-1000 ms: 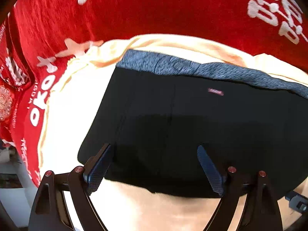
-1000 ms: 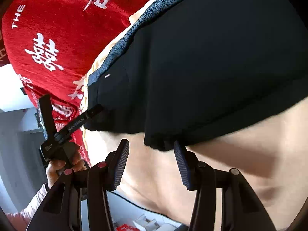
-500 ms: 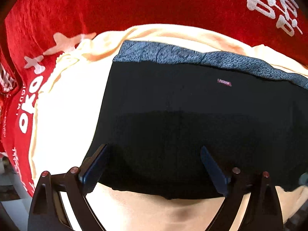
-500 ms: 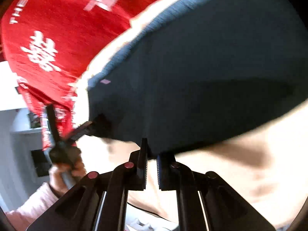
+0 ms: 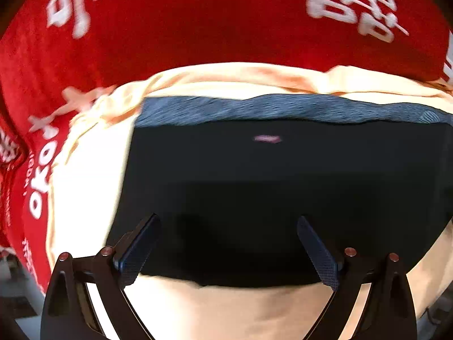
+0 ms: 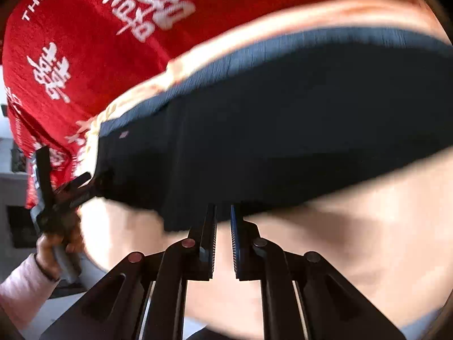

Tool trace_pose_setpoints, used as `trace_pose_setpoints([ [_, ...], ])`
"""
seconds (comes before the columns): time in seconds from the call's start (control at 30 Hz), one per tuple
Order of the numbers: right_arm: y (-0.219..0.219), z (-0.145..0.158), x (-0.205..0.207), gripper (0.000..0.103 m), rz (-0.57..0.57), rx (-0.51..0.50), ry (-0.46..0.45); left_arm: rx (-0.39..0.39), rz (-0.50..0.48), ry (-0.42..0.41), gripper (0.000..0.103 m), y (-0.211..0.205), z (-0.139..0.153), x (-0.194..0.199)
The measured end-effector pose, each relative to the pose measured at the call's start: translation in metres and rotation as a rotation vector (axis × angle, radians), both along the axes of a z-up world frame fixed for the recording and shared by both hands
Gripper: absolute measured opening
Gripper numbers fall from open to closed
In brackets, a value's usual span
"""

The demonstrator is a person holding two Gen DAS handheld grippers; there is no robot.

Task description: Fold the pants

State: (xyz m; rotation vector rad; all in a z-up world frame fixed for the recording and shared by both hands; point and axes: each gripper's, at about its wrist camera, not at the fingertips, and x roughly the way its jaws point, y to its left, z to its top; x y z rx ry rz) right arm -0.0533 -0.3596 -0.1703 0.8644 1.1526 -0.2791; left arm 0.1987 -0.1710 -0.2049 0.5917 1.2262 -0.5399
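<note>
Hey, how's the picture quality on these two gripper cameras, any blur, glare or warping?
Left wrist view: the white print on the red cloth is smeared by motion, the cream sheet is blown out white, and the black pants show almost no detail. Right wrist view: heavier smear along the grey waistband, edges bowed by the fisheye, corners dark.

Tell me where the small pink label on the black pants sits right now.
In the left wrist view, the pink label sits on the black pants just below the grey waistband, about centre frame.
</note>
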Motion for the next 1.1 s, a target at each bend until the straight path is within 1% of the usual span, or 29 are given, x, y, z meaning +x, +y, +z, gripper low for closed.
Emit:
trace_pose_setpoints([
  [0.03, -0.006, -0.002, 0.007, 0.011, 0.013, -0.022, 0.006, 0.006, -0.012, 0.005, 0.098, -0.006, -0.005, -0.003],
  [0.1, -0.010, -0.021, 0.013, 0.012, 0.066, -0.063, 0.078, 0.047, -0.052, -0.002, 0.098, -0.011, -0.020, -0.006],
  [0.13, -0.009, -0.031, 0.009, 0.012, 0.066, -0.044, 0.081, 0.081, -0.060, -0.004, 0.098, -0.010, -0.028, -0.008],
  [0.17, -0.014, -0.032, -0.006, 0.011, 0.006, -0.004, 0.016, 0.086, -0.059, 0.009, 0.098, -0.003, -0.035, -0.009],
  [0.2, -0.018, -0.033, -0.013, 0.009, -0.029, 0.043, 0.023, 0.055, -0.055, 0.008, 0.098, 0.003, -0.032, -0.010],
  [0.23, -0.023, -0.032, -0.021, 0.009, -0.075, 0.099, 0.039, 0.064, -0.058, 0.016, 0.098, 0.005, -0.029, -0.010],
  [0.27, -0.026, -0.029, -0.024, 0.010, -0.097, 0.121, 0.059, 0.077, -0.060, 0.020, 0.098, 0.005, -0.026, -0.010],
  [0.3, -0.028, -0.023, -0.022, 0.015, -0.097, 0.127, 0.052, 0.071, -0.057, 0.025, 0.098, 0.003, -0.019, -0.009],
  [0.4, -0.034, 0.002, 0.016, 0.015, 0.001, 0.029, -0.003, -0.016, -0.053, 0.034, 0.098, -0.017, 0.001, 0.001],
  [0.43, -0.037, 0.008, 0.037, 0.016, 0.032, -0.004, -0.022, -0.051, -0.051, 0.027, 0.098, -0.029, 0.008, 0.005],
  [0.47, -0.038, 0.008, 0.054, 0.016, 0.053, -0.023, -0.028, -0.089, -0.048, 0.026, 0.098, -0.046, 0.014, 0.012],
  [0.53, -0.042, 0.004, 0.085, 0.016, 0.078, -0.042, -0.034, -0.123, -0.044, 0.031, 0.098, -0.074, 0.015, 0.021],
  [0.6, -0.044, -0.012, 0.115, 0.016, 0.094, -0.036, -0.011, -0.136, -0.045, 0.035, 0.098, -0.098, 0.006, 0.029],
  [0.63, -0.044, -0.019, 0.125, 0.016, 0.099, -0.033, 0.007, -0.124, -0.042, 0.027, 0.098, -0.107, -0.002, 0.032],
  [0.7, -0.042, -0.032, 0.144, 0.015, 0.106, -0.068, 0.043, -0.075, -0.021, 0.010, 0.098, -0.116, -0.024, 0.043],
  [0.73, -0.047, -0.035, 0.144, 0.014, 0.098, -0.077, 0.040, -0.054, -0.004, 0.002, 0.098, -0.116, -0.033, 0.049],
  [0.8, -0.066, -0.035, 0.136, 0.014, 0.037, -0.082, 0.025, -0.026, 0.048, -0.021, 0.098, -0.110, -0.043, 0.066],
  [0.87, -0.088, -0.033, 0.121, 0.015, -0.040, -0.135, 0.054, -0.017, 0.118, -0.013, 0.098, -0.095, -0.045, 0.089],
  [0.9, -0.103, -0.034, 0.111, 0.014, -0.085, -0.156, 0.077, -0.017, 0.138, -0.013, 0.098, -0.090, -0.043, 0.097],
  [0.97, -0.124, -0.031, 0.091, 0.016, -0.156, -0.138, 0.087, -0.007, 0.165, -0.027, 0.098, -0.075, -0.030, 0.108],
  [1.0, -0.129, -0.026, 0.083, 0.016, -0.173, -0.136, 0.098, -0.016, 0.165, -0.033, 0.098, -0.066, -0.019, 0.109],
  [1.07, -0.125, -0.011, 0.065, 0.019, -0.163, -0.124, 0.082, -0.029, 0.150, -0.035, 0.098, -0.049, -0.002, 0.104],
  [1.1, -0.117, -0.004, 0.057, 0.023, -0.144, -0.117, 0.064, -0.024, 0.135, -0.038, 0.098, -0.038, 0.004, 0.098],
])
